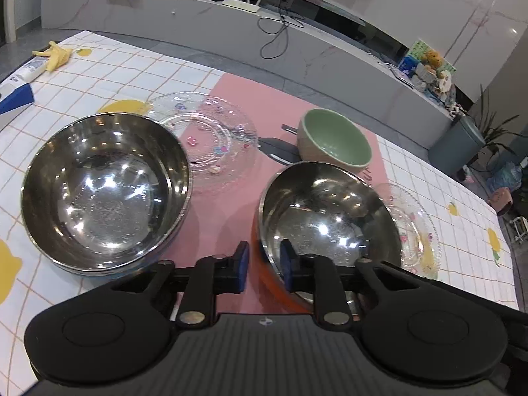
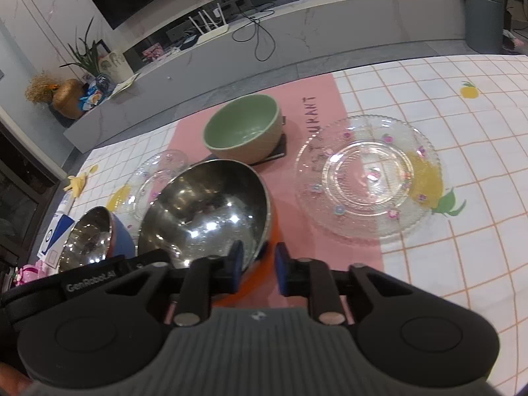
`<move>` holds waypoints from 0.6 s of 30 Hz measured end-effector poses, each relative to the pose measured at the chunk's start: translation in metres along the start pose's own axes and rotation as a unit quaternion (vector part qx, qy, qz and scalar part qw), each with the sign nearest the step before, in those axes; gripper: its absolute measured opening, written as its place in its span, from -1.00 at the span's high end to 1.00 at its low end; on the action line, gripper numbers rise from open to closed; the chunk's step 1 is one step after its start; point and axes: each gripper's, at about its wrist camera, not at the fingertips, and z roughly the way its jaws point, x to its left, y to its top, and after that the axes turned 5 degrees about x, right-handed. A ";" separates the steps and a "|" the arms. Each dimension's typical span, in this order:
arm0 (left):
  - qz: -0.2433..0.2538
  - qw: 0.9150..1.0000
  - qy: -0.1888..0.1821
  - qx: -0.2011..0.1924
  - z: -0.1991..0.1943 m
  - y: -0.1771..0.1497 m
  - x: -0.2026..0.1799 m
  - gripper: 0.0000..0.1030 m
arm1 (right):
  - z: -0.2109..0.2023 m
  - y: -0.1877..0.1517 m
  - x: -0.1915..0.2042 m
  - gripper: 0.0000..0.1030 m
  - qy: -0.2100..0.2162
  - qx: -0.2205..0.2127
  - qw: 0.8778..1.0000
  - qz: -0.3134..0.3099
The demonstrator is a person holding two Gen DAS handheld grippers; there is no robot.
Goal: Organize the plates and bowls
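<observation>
An orange-sided steel bowl (image 1: 330, 217) is tilted, with both grippers at its near rim. My left gripper (image 1: 264, 264) has its pads either side of the rim's left edge. My right gripper (image 2: 259, 264) straddles the same bowl (image 2: 204, 208) at its right edge. A blue-sided steel bowl (image 1: 105, 191) stands upright at the left, also in the right wrist view (image 2: 89, 237). A green ceramic bowl (image 1: 335, 138) sits behind on a dark coaster. One glass plate (image 1: 211, 138) lies at the back left, another (image 2: 366, 178) at the right.
The table carries a checked lemon-print cloth (image 1: 462, 204) with a pink mat (image 1: 224, 217) in the middle. A banana peel (image 1: 56, 54) and a white tube (image 1: 23, 77) lie at the far left. A grey TV bench (image 1: 231, 29) stands behind the table.
</observation>
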 end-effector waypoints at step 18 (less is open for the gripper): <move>0.032 0.999 -0.006 0.004 -0.070 -0.033 -0.024 0.65 | -0.074 -0.032 0.000 0.75 0.000 0.006 1.000 -0.002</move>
